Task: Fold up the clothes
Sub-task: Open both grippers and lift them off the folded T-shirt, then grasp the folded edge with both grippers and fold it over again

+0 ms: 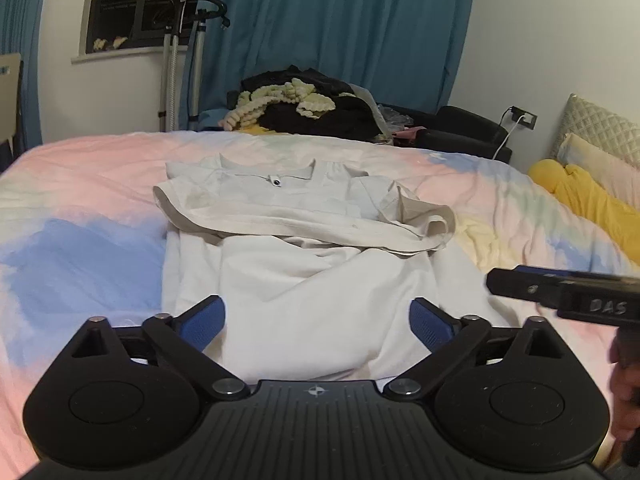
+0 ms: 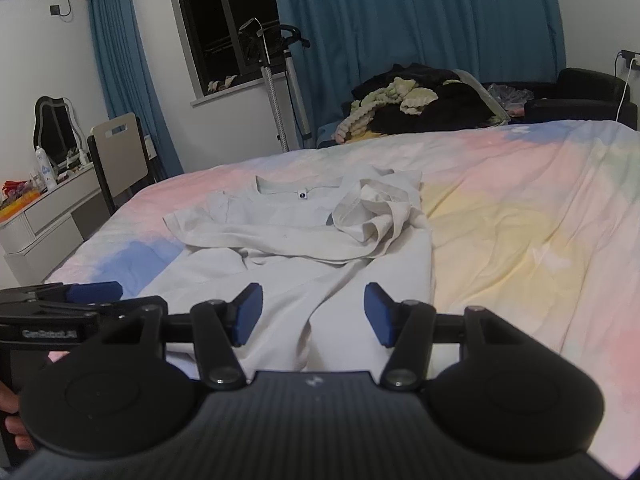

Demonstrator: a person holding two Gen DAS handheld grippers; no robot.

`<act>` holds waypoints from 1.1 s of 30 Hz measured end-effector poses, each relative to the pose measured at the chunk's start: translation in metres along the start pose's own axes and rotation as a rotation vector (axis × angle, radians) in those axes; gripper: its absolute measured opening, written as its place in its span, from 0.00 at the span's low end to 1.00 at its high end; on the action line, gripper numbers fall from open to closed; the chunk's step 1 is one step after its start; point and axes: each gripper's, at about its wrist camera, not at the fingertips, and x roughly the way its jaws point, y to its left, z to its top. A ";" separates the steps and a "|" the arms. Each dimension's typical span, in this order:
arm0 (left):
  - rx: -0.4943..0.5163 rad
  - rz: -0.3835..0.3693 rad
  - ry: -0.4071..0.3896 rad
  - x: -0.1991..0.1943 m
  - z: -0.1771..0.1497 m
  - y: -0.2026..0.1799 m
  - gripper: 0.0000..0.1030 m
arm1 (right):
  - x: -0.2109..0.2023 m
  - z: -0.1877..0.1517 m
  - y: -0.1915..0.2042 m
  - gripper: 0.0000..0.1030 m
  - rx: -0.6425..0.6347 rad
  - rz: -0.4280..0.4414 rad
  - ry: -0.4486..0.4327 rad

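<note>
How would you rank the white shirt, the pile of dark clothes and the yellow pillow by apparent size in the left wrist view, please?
1. white shirt, clearly largest.
2. pile of dark clothes.
3. yellow pillow, partly cut off by the frame edge, so its place below the farther pile is unsure.

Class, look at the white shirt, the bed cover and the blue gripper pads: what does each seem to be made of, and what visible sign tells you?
White shirt: soft matte knit, probably cotton; it drapes in limp folds.
Bed cover: thin matte woven fabric with pastel print; fine creases.
Blue gripper pads: likely rubber or textured plastic; dotted, dull surface.
</note>
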 end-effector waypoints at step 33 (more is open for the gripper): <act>-0.877 -0.149 0.266 0.076 -0.030 0.107 0.40 | 0.059 -0.065 -0.100 0.26 0.976 0.143 0.114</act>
